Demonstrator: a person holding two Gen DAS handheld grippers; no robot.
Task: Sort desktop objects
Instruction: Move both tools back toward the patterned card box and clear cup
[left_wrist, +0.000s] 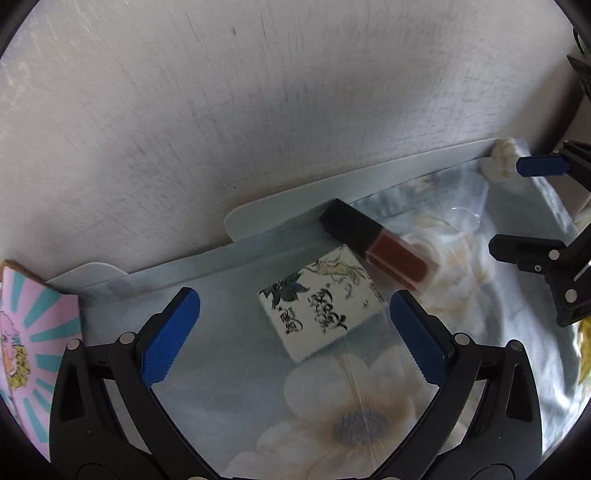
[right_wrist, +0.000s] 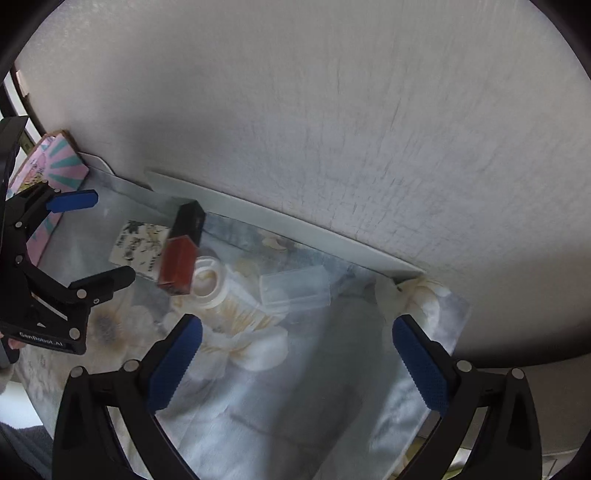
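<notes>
A white box with ink calligraphy (left_wrist: 321, 306) lies flat on the floral cloth. My open left gripper (left_wrist: 295, 297) hovers over it with nothing between its fingers. A lip gloss (left_wrist: 373, 245) with a black cap and red-brown tube rests partly on the box's far corner. In the right wrist view the same lip gloss (right_wrist: 181, 251) and box (right_wrist: 138, 240) sit at left, with a round white jar (right_wrist: 208, 282) and a clear plastic case (right_wrist: 295, 288) beside them. My right gripper (right_wrist: 297, 321) is open above bare cloth, just short of the clear case.
A pink cartoon-print box (left_wrist: 33, 332) stands at the left against the grey wall (left_wrist: 258, 110). A small white figure (left_wrist: 502, 158) sits in the far right corner. Pale flat boards (left_wrist: 332, 195) line the wall's foot. The floral cloth (right_wrist: 280, 398) ends near the right.
</notes>
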